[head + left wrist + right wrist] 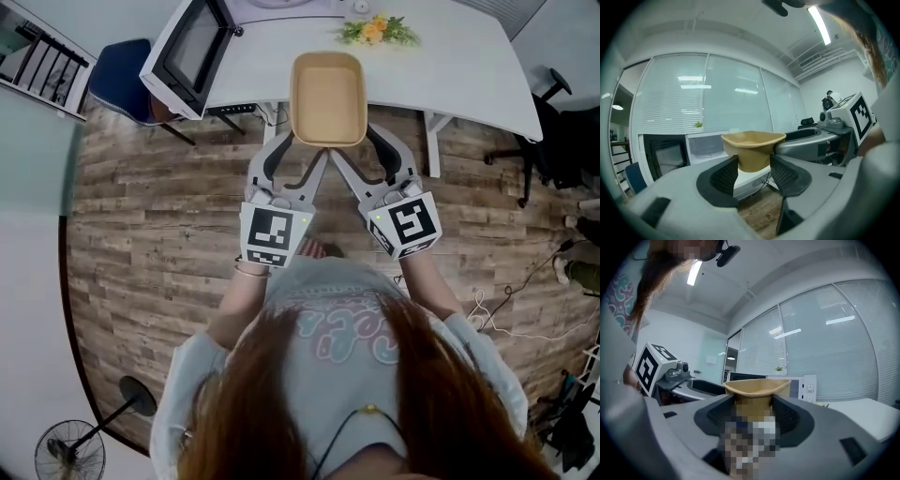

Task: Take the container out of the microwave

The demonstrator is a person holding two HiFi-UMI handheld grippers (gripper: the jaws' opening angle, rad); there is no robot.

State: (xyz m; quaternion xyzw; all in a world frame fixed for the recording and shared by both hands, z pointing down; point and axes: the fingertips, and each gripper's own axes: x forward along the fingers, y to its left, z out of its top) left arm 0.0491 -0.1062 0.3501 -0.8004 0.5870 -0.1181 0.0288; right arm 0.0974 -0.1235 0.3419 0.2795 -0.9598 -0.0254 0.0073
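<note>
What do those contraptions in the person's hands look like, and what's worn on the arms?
The left gripper and right gripper are grey plastic tongs. Each has two curved jaws lined with black textured pads and carries a white cube printed with black square markers. No cables show. The person wears pale, loose sleeves and a thin bracelet on the left wrist.

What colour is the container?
Plain tan container, clearest in the head view.

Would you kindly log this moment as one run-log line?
container: outside microwave, held aloft | left gripper: shut on container | right gripper: shut on container | microwave door: open
</note>
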